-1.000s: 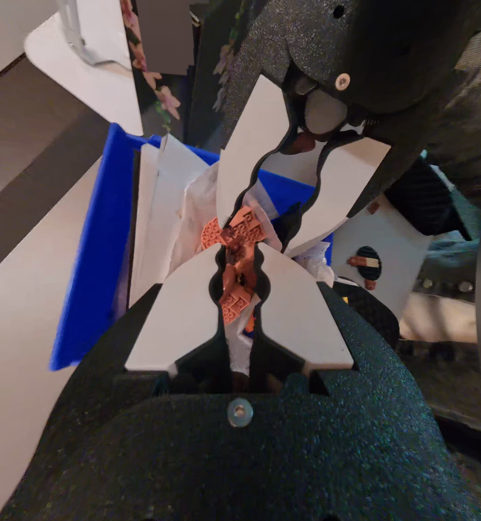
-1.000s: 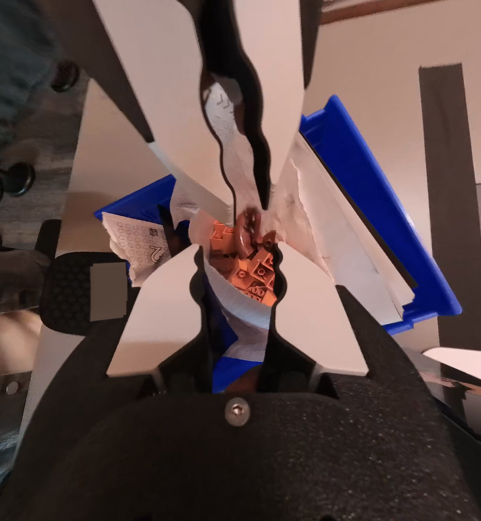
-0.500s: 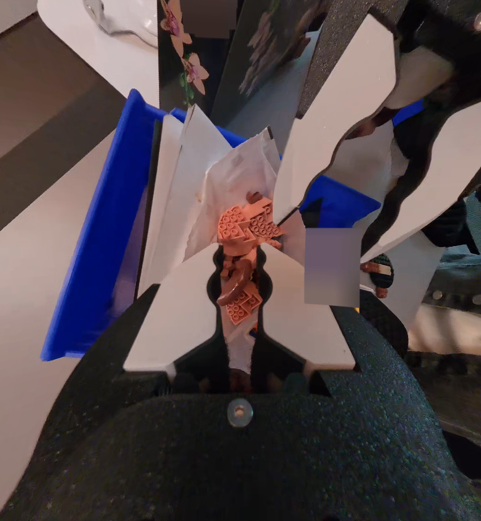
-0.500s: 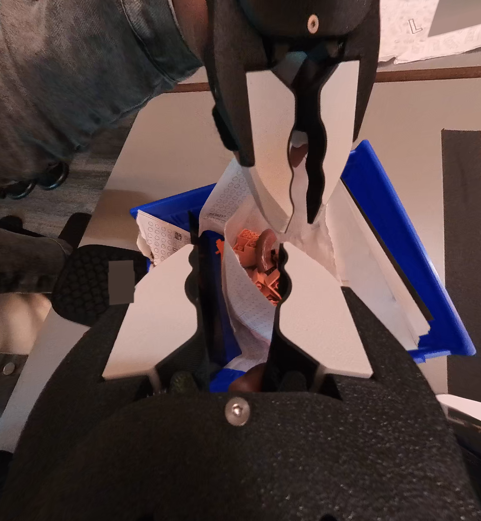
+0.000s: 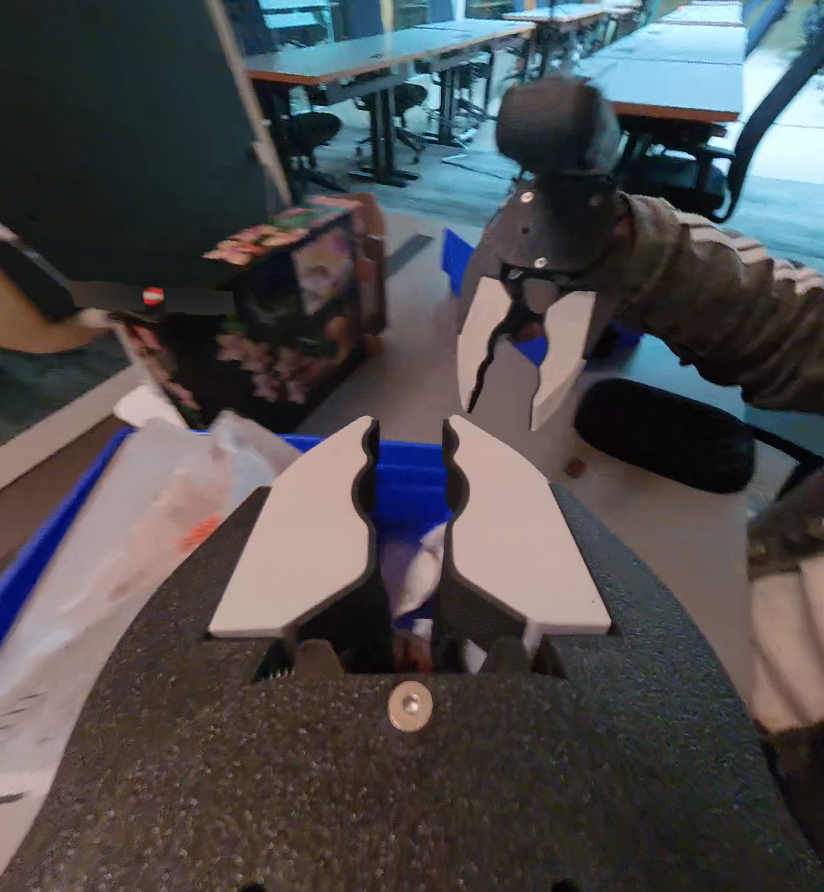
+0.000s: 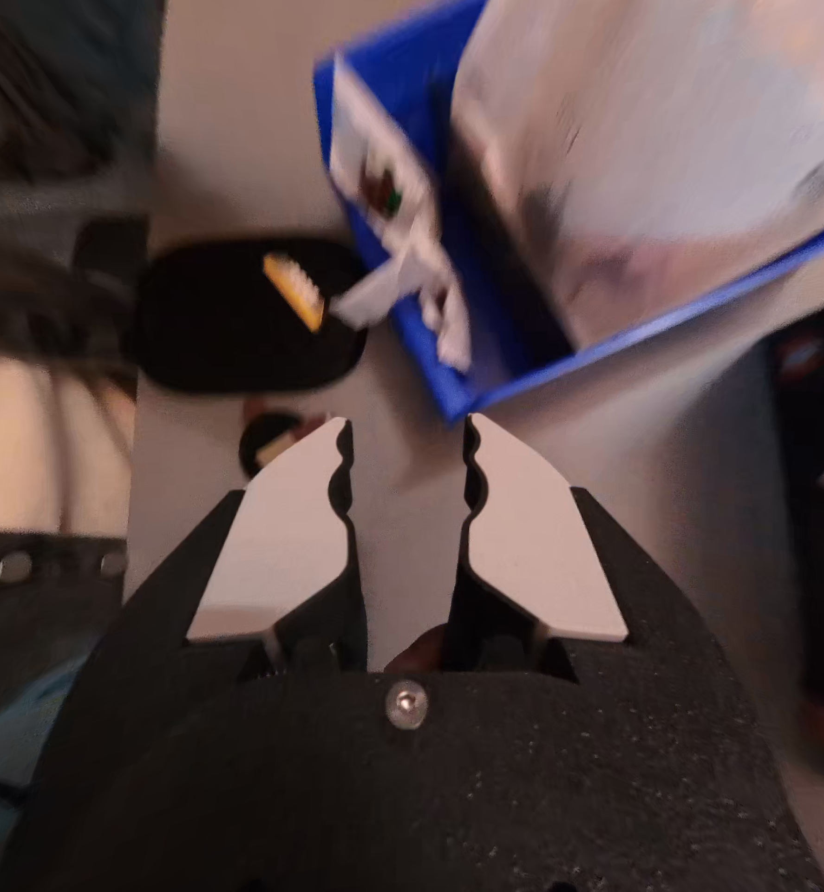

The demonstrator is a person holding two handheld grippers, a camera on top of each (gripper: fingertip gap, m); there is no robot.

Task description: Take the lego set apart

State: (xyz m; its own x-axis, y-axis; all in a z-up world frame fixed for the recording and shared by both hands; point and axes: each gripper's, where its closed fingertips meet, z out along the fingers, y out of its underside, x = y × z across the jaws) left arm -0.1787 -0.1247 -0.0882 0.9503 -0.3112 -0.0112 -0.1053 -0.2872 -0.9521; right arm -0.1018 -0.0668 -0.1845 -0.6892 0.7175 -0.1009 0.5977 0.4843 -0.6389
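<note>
My left gripper (image 5: 410, 425) is open and empty, just above the near end of the blue bin (image 5: 407, 475). A blurred pale bag (image 5: 159, 507) with orange-brown lego pieces (image 5: 200, 531) lies in the bin at the left. My right gripper (image 6: 407, 425) is open and empty above the table, off a corner of the blue bin (image 6: 453, 381). It also shows in the left wrist view (image 5: 502, 410), farther off, pointing down. White paper bags (image 6: 400, 231) lie in the bin. The right wrist view is heavily blurred.
A dark lego box with pink flowers (image 5: 280, 313) stands behind the bin. A black pad (image 5: 661, 449) lies on the table; in the right wrist view the pad (image 6: 207, 328) bears a yellow piece (image 6: 294, 292). A small brown piece (image 5: 575, 467) lies loose. A sleeved arm (image 5: 738, 328) reaches in from the right. There is about 15 cm between the tips of the two grippers.
Both grippers have drawn back from the bag of orange-brown pieces, which no longer sits between their fingers. The left view has tilted up towards the room. The right gripper has swung off past the bin's corner.
</note>
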